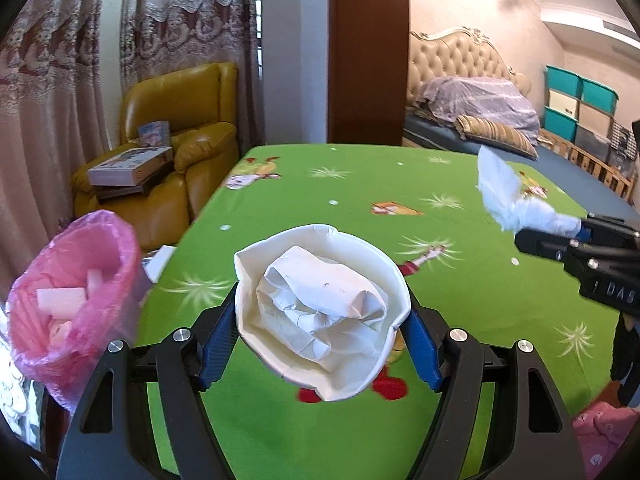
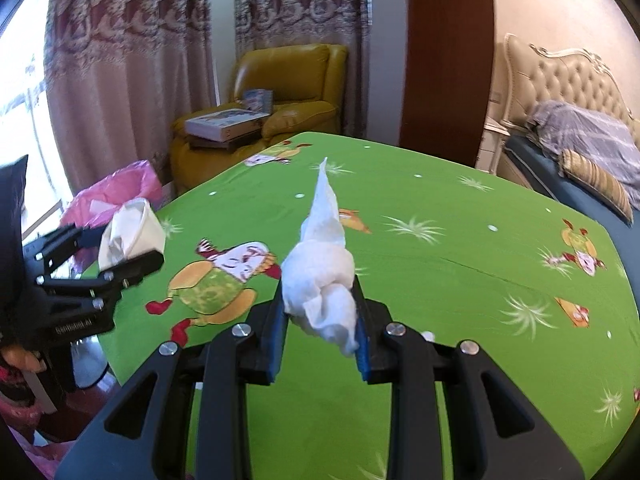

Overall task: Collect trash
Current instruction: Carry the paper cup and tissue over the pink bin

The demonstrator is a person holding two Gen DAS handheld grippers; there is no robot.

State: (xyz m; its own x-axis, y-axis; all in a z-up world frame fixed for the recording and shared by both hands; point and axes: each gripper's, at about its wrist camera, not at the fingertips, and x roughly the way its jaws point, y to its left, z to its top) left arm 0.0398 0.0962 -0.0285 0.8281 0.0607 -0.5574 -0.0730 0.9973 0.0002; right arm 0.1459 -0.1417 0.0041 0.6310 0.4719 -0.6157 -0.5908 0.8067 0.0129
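The left gripper is held level above the green table, its blue-padded fingers squeezed against the sides of a crushed paper cup whose mouth faces the camera. A crumpled white paper wad sits inside the cup. The right gripper is also raised above the table and is clamped on a white tissue, which is bunched between the pads and tapers to a point toward the table's far edge. In the left wrist view the right gripper enters from the table's right side with the tissue sticking out ahead of it.

Just off the table's left edge stands a bin lined with a pink bag; pale blocky scraps lie inside it. In the right wrist view the cup held by the left gripper hangs between the camera and this bin, covering part of it. Beyond the table's far left corner is a yellow armchair with a flat box lying on its seat, backed by lace curtains. Past the table's far right corner is a bed with a tufted headboard.

The cup's base is hidden behind its own rim, and the bin's lower part is cut off by the left gripper's frame. What the scraps in the bin are cannot be made out.
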